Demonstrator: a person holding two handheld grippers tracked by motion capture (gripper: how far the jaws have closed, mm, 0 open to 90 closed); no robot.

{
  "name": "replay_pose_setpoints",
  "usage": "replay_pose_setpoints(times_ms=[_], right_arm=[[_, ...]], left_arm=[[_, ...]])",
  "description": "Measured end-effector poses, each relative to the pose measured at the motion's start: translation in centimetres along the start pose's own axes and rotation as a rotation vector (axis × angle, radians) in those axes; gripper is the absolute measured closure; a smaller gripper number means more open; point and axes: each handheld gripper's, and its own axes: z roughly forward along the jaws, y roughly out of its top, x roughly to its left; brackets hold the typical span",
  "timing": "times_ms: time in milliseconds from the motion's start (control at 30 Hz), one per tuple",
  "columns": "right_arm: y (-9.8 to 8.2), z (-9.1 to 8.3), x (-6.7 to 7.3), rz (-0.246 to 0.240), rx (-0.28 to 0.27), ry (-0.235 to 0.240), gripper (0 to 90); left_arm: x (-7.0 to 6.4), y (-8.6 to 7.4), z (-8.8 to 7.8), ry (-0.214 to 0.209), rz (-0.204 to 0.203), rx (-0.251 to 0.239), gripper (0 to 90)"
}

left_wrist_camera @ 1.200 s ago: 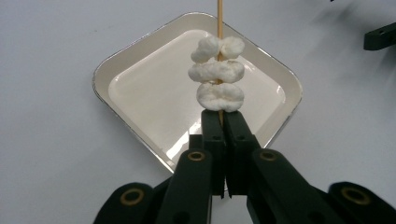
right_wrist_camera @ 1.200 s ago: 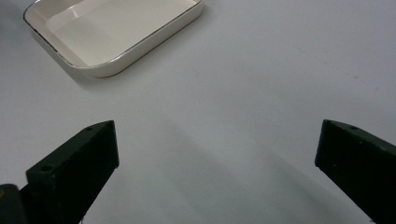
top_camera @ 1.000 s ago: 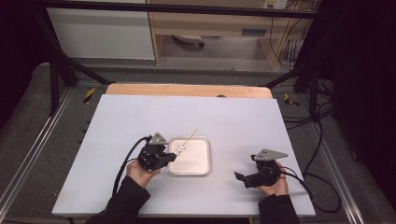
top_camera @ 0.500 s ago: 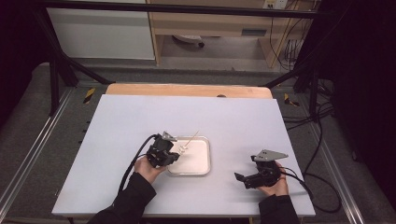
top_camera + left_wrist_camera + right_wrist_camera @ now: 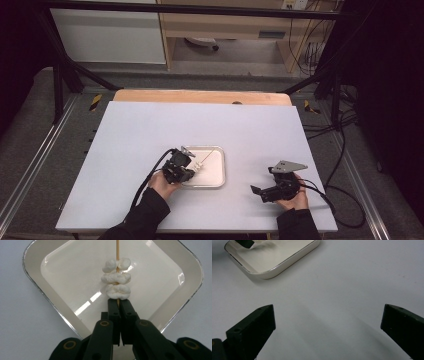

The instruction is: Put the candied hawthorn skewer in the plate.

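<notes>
1. Skewer (image 5: 117,250), a thin wooden stick, was held above the white tray (image 5: 50,303), which served as the landmark on the bench (image 5: 130,145).
2. Three white marshmallow-like lumps (image 5: 116,278) were seen threaded on the skewer, stacked one after another just beyond the fingertips and over the middle of the tray's floor.
3. The left gripper (image 5: 117,303) was clenched on the skewer's lower end, its two black fingers (image 5: 113,308) pressed together with the stick pinched between them.
4. In the high view, the left gripper (image 5: 191,167) was found at the tray's near left corner, with the skewer (image 5: 209,155) slanting up and across the tray (image 5: 219,181) toward its far right corner.
5. The tray was seen to have a shallow cream floor, a broad sloping rim and a thin metallic edge; its rounded corner pointed toward the left gripper's camera.
6. The right gripper (image 5: 259,194) was held well to the right of the tray, low over the bench, with a hand (image 5: 292,199) behind it.
7. In the right gripper view, its fingers (image 5: 253,326) were released and spread wide, with bare bench (image 5: 342,290) between them and the tray's corner (image 5: 272,271) lying beyond, at upper left.
8. Nothing was gripped by the right gripper (image 5: 328,320).
</notes>
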Motion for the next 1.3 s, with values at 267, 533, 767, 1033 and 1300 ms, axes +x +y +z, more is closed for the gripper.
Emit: replay_pose_setpoints(times_ms=[267,533,767,1033,1300], right_arm=[[0.0,0.0,0.0,0.002,-0.001,0.003,0.3],[0.0,0.0,0.0,0.007,-0.006,0.005,0.3],[0.0,0.0,0.0,0.009,-0.007,0.005,0.3],[0.0,-0.1,0.0,0.014,-0.008,0.009,0.3],[0.1,-0.2,0.0,0.022,-0.011,0.011,0.3]], left_arm=[[0.0,-0.2,0.1,0.000,-0.002,-0.001,82.6],[0.5,-0.5,-1.0,0.005,0.025,-0.046,60.8],[1.7,-1.0,-2.5,-0.015,0.020,-0.073,44.0],[2.6,-2.0,-3.9,-0.004,0.032,-0.105,28.8],[3.9,-4.1,-5.4,-0.003,0.048,-0.148,17.7]])
